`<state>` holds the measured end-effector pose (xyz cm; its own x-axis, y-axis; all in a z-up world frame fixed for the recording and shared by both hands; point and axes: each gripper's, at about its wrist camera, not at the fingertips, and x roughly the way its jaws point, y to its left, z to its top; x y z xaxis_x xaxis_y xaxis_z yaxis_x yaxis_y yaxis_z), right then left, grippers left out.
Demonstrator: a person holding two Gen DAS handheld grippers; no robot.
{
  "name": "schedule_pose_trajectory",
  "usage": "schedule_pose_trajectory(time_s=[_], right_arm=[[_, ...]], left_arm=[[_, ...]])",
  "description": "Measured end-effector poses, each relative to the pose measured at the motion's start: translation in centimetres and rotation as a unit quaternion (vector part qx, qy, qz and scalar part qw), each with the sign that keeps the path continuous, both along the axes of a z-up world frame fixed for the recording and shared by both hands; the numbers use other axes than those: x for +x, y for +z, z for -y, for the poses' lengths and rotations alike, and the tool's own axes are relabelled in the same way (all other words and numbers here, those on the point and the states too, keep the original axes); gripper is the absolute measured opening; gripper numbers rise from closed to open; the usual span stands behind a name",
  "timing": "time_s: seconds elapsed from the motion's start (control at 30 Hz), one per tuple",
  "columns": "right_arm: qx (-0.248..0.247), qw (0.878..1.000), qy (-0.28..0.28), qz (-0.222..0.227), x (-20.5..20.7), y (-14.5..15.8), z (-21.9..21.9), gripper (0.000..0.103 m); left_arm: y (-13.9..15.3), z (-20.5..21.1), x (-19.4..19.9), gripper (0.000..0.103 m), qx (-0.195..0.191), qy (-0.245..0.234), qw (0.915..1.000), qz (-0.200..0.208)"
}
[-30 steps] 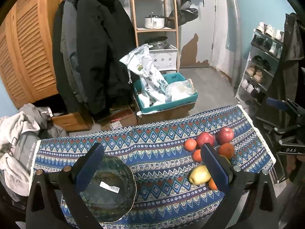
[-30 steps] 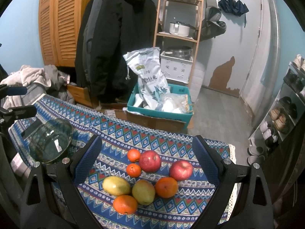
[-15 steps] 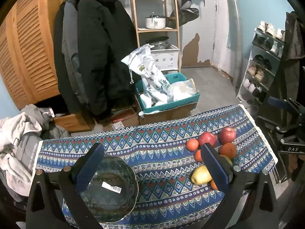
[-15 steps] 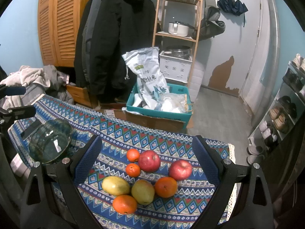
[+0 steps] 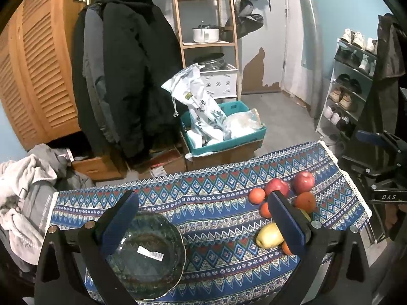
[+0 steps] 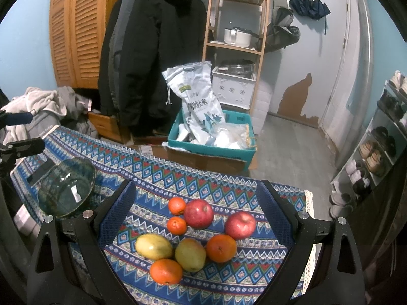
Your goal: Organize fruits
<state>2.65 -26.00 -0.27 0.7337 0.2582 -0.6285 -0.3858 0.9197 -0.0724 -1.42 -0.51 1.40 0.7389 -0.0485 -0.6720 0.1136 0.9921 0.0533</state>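
Note:
Several fruits lie on the patterned tablecloth (image 6: 211, 183): two red apples (image 6: 198, 213) (image 6: 240, 225), several oranges (image 6: 220, 247) and two yellow mangoes (image 6: 154, 246) (image 6: 190, 254). An empty glass bowl (image 6: 66, 186) stands at the left; in the left wrist view the bowl (image 5: 146, 254) sits under my left gripper (image 5: 202, 222). My left gripper is open and empty above the cloth. My right gripper (image 6: 197, 214) is open and empty, hovering over the fruit cluster. In the left wrist view the fruits (image 5: 277, 186) lie at the right, partly hidden by the right finger.
Beyond the table's far edge stand a teal crate (image 6: 213, 147) with bags on a cardboard box, hanging coats (image 6: 152, 50), a wooden shelf (image 6: 236, 38) and a shoe rack (image 6: 381, 139). Clothes (image 5: 23, 185) pile at the left.
Both views shift only slightly; the left gripper has drifted a little back and up. No fruit has moved and both grippers stay open.

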Motion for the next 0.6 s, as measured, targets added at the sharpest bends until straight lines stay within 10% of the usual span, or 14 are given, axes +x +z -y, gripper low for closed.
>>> schedule_pose_trajectory(time_s=[0.6], right_arm=[[0.0, 1.0, 0.0, -0.007, 0.3, 0.16, -0.11, 0.094]], left_arm=[[0.02, -0.15, -0.17, 0.102, -0.008, -0.003, 1.0, -0.002]])
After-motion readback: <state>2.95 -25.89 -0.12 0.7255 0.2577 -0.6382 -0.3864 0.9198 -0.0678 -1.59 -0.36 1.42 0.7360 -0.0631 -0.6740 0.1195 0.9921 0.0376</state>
